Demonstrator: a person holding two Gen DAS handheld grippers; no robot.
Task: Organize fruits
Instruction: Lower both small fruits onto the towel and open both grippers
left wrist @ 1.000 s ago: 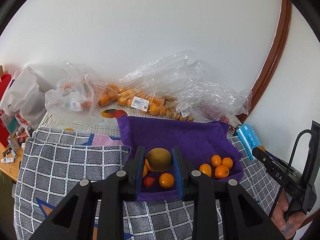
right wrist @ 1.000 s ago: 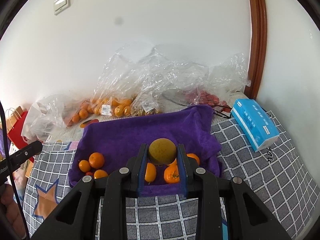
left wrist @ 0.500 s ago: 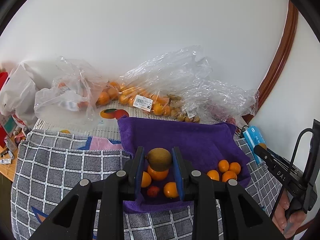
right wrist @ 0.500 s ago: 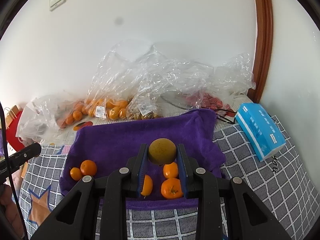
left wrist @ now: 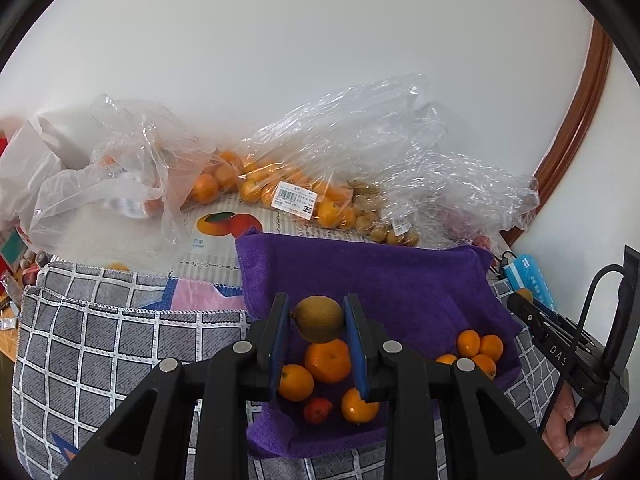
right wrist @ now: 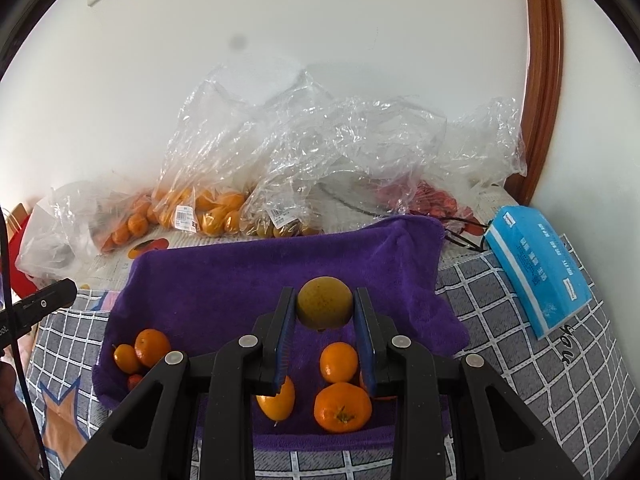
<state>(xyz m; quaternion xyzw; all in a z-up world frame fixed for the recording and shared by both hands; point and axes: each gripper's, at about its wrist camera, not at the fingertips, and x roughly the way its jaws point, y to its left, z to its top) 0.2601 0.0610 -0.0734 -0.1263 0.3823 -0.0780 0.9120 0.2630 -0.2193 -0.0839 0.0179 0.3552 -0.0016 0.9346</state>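
My left gripper (left wrist: 317, 316) is shut on a yellow-brown lemon (left wrist: 318, 319) and holds it above the purple towel (left wrist: 380, 280). Below it lie several oranges (left wrist: 327, 361) and a small red fruit (left wrist: 317, 409). More small oranges (left wrist: 478, 349) lie at the towel's right. My right gripper (right wrist: 325, 307) is shut on a round yellow-green fruit (right wrist: 325, 307) above the same towel (right wrist: 280, 272). Oranges (right wrist: 342, 407) lie under it, and others (right wrist: 146, 348) at the towel's left.
Clear plastic bags of oranges (left wrist: 280, 192) and small brown fruits (left wrist: 384, 228) lie along the back wall. A blue tissue pack (right wrist: 536, 268) rests on the grey checked cloth (right wrist: 560, 360) at right. A brown door frame (right wrist: 540, 80) stands at the right.
Both grippers have lifted and drawn back a little with their fruits still held. More of the oranges on the towel now show under the jaws.
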